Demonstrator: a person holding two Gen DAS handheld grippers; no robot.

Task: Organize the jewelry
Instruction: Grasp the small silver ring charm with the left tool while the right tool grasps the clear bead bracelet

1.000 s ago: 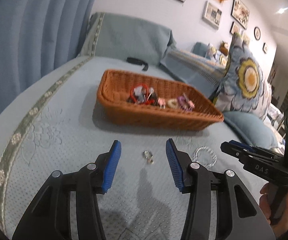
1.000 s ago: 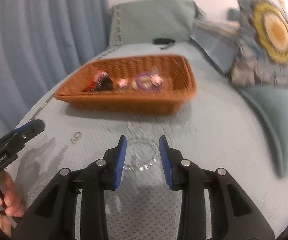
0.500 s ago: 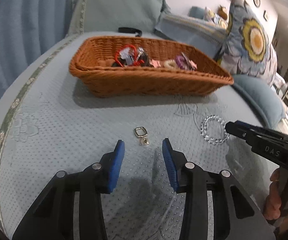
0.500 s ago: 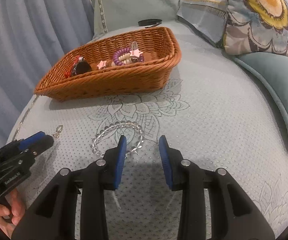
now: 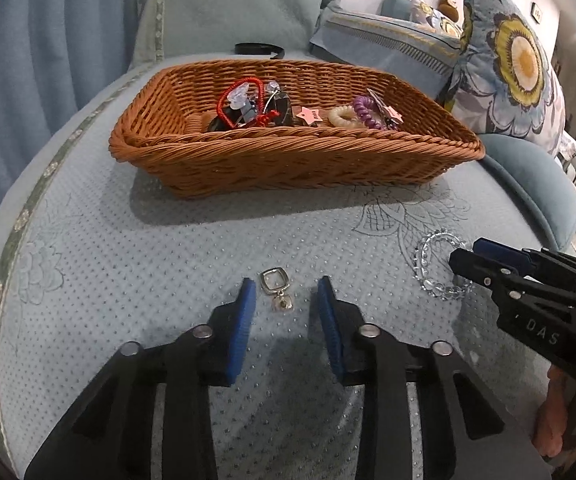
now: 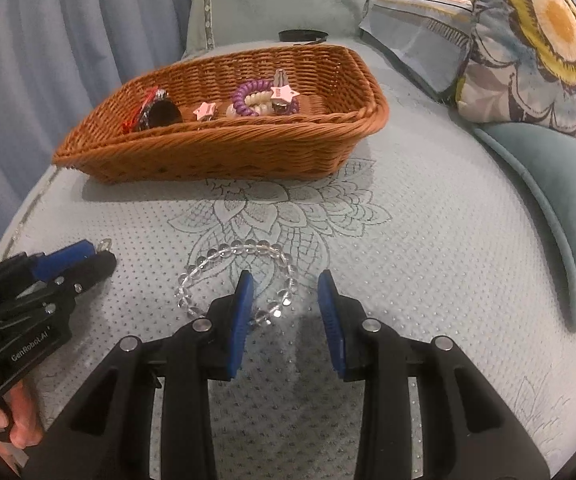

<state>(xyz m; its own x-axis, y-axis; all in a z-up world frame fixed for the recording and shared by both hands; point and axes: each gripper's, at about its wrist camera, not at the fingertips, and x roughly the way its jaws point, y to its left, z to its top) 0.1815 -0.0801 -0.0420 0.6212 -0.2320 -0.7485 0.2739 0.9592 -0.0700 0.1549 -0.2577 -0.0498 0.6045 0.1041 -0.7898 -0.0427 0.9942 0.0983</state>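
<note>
A small metal pendant charm (image 5: 275, 289) lies on the blue bedspread between the open fingers of my left gripper (image 5: 287, 292). A clear bead bracelet (image 6: 235, 276) lies in front of my right gripper (image 6: 286, 286), which is open with its left finger over the bracelet's near edge. The bracelet also shows in the left wrist view (image 5: 437, 265). A wicker basket (image 5: 288, 156) behind holds a red cord bracelet (image 5: 240, 100), purple and cream coil hair ties (image 5: 358, 114) and pink star clips. The basket also shows in the right wrist view (image 6: 224, 148).
A floral pillow (image 6: 540, 40) and a teal cushion (image 6: 560, 196) lie to the right. A black band (image 5: 258, 48) lies behind the basket near the headboard pillow. Blue curtains hang at the left.
Both grippers have moved forward and down. The charm now sits between the left fingers, and the bracelet's near edge is at the right gripper's left finger.
</note>
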